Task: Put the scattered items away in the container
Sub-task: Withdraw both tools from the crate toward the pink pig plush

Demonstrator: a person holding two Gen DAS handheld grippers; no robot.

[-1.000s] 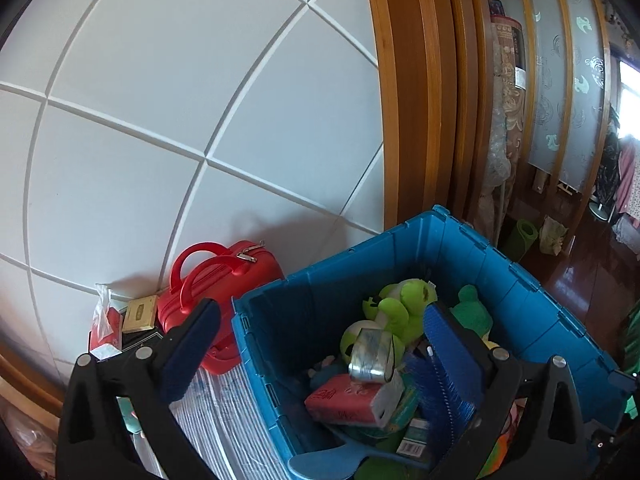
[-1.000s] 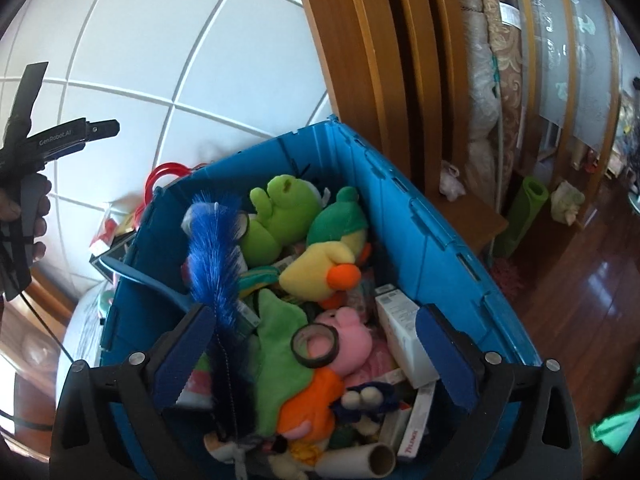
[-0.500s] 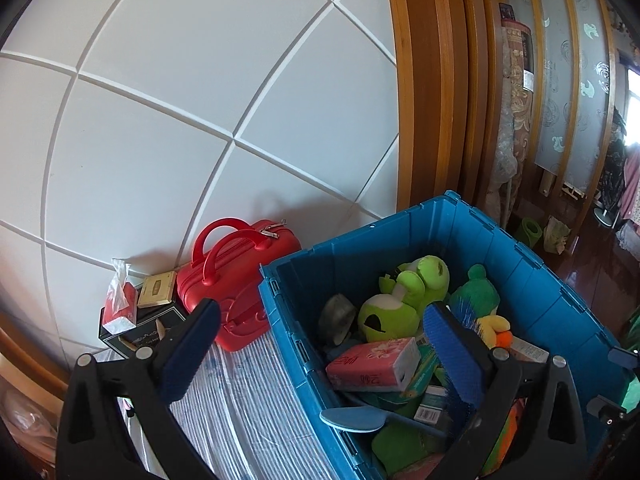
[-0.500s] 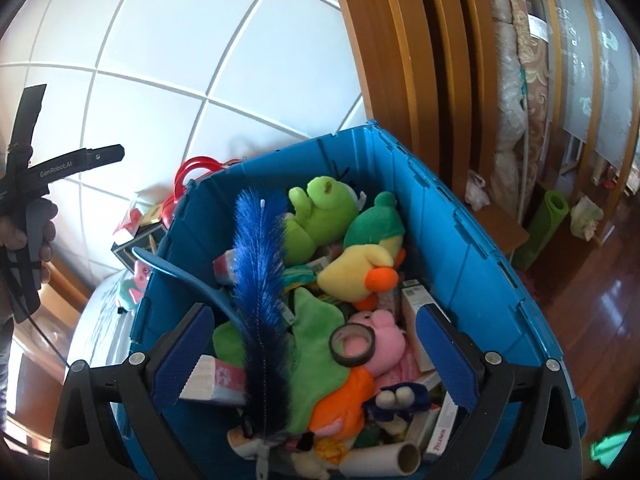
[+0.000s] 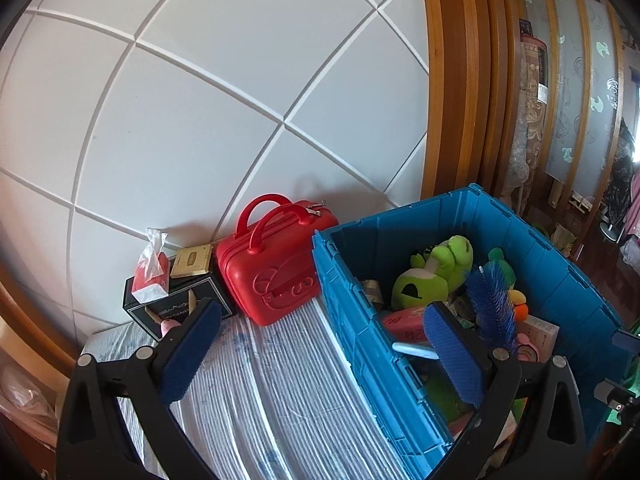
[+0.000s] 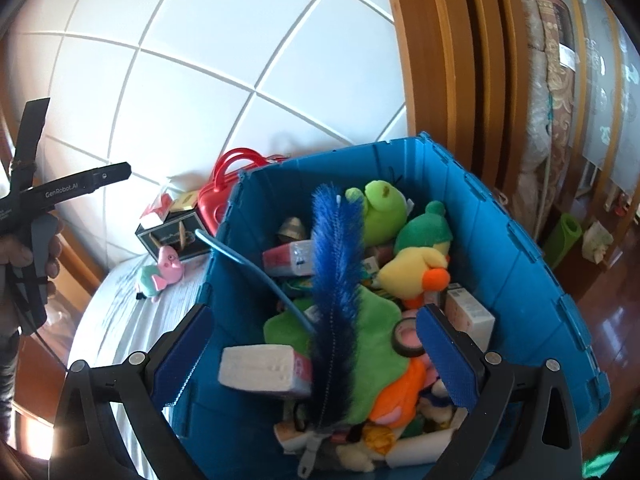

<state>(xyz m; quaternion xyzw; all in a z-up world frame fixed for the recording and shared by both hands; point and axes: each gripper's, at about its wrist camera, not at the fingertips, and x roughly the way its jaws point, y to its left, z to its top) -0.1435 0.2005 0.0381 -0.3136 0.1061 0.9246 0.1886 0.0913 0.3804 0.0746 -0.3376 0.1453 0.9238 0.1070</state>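
- Right, hovering above the bin with the right gripper, tongs spread wide and empty; probably parked there to stay clear of the pile.
- Looking down on a packed load: duster lying on top, frog and duck towards the far wall.
- Spread wide and empty too on the left gripper, straddling the bin's left wall, one pad over the mat, likely lining up the next pickup.
- Still out: pink toy, lying on the mat near its far edge, just in front of the black box and left of the bin.
- Leaving the red case against the wall beside that box; hard to say whether that counts as clutter.
- Compared with a second ago: swung left with the left view, off the bin's inside and onto the mat, box now fully showing.
- Pulled up and back on the right, bringing the pink toy into sight.
- Same open tongs on both sides throughout.
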